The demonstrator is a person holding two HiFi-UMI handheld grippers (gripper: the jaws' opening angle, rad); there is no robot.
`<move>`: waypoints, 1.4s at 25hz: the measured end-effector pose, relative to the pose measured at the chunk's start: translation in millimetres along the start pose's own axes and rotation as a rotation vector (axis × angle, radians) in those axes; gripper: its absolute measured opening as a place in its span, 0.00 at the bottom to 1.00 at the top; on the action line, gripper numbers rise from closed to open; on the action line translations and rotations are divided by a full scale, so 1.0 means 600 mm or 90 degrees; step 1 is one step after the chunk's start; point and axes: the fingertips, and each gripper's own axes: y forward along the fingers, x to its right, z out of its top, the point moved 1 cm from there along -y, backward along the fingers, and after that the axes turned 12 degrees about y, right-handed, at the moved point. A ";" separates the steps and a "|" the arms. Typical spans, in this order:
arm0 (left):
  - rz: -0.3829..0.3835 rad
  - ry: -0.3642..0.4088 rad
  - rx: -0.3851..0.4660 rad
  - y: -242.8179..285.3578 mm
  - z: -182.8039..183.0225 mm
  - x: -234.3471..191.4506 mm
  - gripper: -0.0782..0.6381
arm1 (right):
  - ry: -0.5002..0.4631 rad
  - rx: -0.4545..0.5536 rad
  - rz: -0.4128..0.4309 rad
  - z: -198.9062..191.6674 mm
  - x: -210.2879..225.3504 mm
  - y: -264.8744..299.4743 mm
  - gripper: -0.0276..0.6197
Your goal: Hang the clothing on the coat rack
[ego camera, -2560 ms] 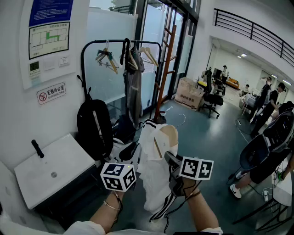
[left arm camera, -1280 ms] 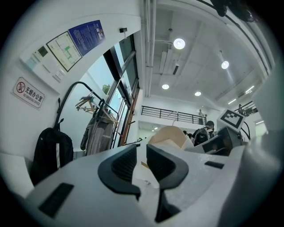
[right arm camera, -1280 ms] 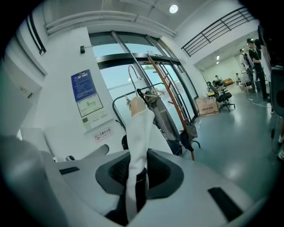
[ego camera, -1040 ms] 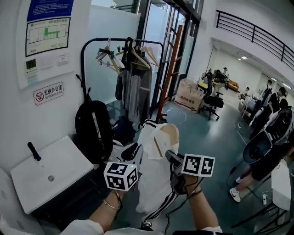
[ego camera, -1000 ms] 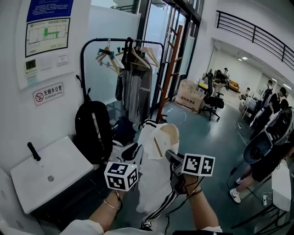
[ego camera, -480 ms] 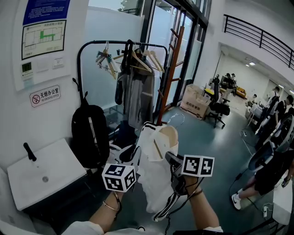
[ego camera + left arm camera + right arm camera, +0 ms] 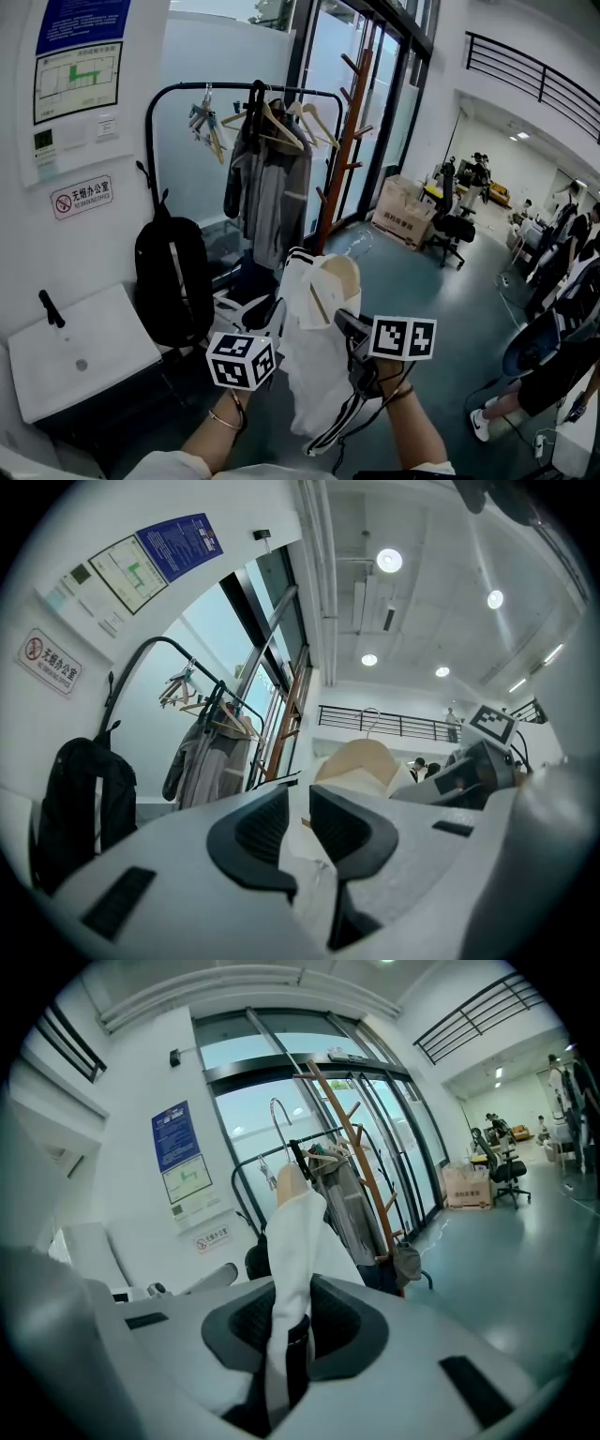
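Coat rack [image 7: 246, 90] nearer now, left gripper [image 7: 270, 319] and right gripper [image 7: 344, 325] clamped on white jacket [image 7: 314, 375] — open floor [image 7: 408, 277] between.

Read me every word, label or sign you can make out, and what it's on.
"无烟办公室": no-smoking sign on the wall; its smaller line is too small to read.
Blue poster with the floor plan under it: too small to read.
Cardboard box: print blurred.
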 end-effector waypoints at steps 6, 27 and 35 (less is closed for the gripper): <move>0.020 -0.005 0.000 0.048 -0.009 0.004 0.21 | -0.002 -0.013 0.013 0.033 0.039 0.010 0.15; 0.054 0.033 -0.042 0.152 -0.032 -0.003 0.21 | 0.001 -0.043 0.055 0.098 0.122 0.066 0.15; 0.050 0.025 -0.013 0.205 -0.025 -0.031 0.21 | -0.012 -0.049 0.064 0.136 0.127 0.104 0.15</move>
